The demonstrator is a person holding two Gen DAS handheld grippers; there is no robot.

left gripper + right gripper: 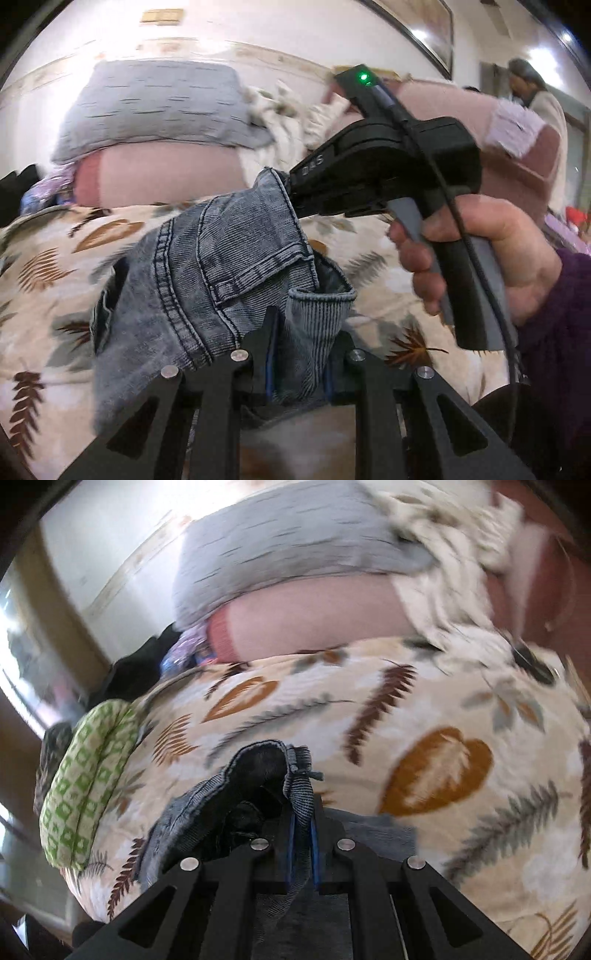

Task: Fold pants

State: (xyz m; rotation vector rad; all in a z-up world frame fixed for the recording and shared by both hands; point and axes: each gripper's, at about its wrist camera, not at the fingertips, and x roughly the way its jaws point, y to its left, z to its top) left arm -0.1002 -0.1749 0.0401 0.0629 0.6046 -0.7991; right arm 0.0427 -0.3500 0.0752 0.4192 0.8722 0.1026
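Note:
The pants are grey-blue denim jeans (207, 273), held up above a bed with a leaf-print cover (48, 266). My left gripper (299, 354) is shut on a fold of the denim near the waistband. My right gripper (291, 195) shows in the left wrist view, shut on the upper edge of the jeans. In the right wrist view, my right gripper (303, 812) pinches a strip of the jeans (301, 775) between its blue pads; more dark denim bunches to its left.
A grey pillow (155, 107) and a pink pillow (162, 173) lie at the head of the bed. A green patterned cushion (85, 786) sits at the bed's left edge. A person (535, 96) stands at the far right.

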